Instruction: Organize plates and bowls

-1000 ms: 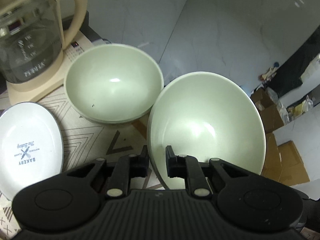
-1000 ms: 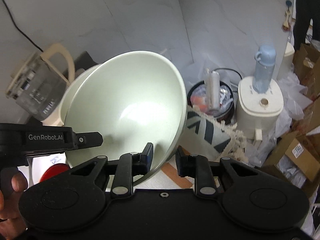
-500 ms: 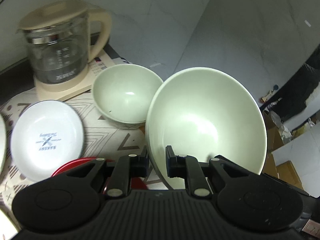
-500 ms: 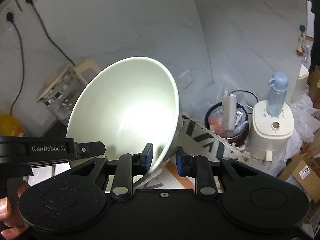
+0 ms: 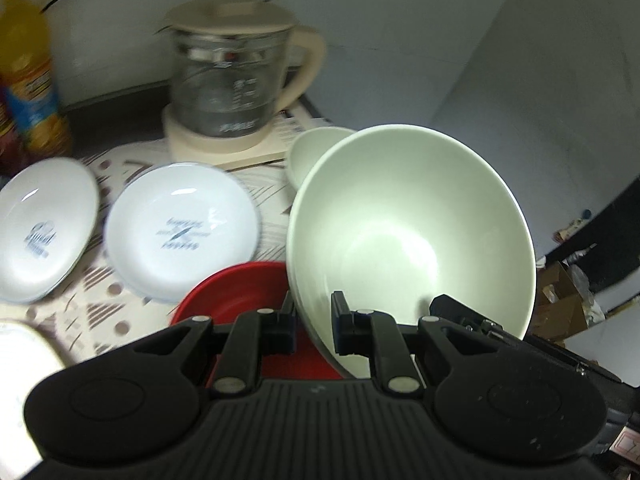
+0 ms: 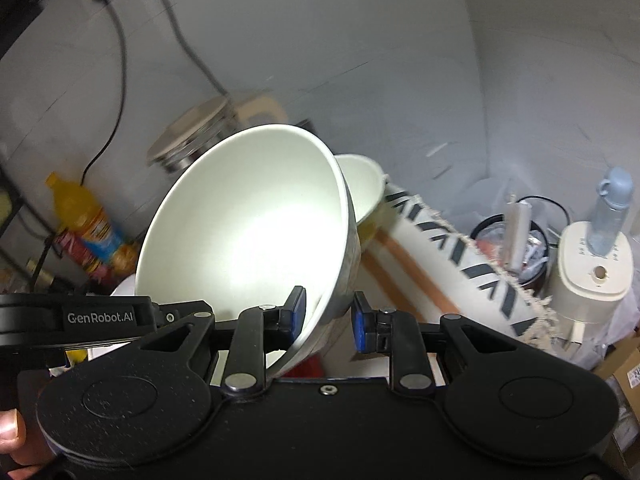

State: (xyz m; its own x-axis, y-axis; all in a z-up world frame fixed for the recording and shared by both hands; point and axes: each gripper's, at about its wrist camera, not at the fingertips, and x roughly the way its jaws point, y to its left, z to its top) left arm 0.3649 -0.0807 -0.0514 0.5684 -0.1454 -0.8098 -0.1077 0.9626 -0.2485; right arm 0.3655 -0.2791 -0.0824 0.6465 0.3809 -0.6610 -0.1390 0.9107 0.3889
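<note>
A large pale green bowl [image 5: 408,232] hangs tilted above the table, held by its rim from two sides. My left gripper [image 5: 314,320] is shut on the near rim, one finger inside and one outside. My right gripper [image 6: 330,316] is shut on the same green bowl [image 6: 248,232] at its lower rim. A second, smaller green bowl [image 5: 316,148] stands behind it on the cloth. Two white printed plates [image 5: 180,228] [image 5: 36,228] lie to the left. Below my left fingers sits a red plate [image 5: 240,288].
A glass kettle [image 5: 236,76] on a beige base stands at the back, with a yellow drink bottle [image 5: 28,80] beside the wall. Off the table's right edge are a white appliance [image 6: 592,276], a blue bottle [image 6: 612,208] and a bin [image 6: 520,248].
Both grippers have risen and swung left with the large bowl, away from the smaller bowl. The plates, red plate and yellow bottle have come into view.
</note>
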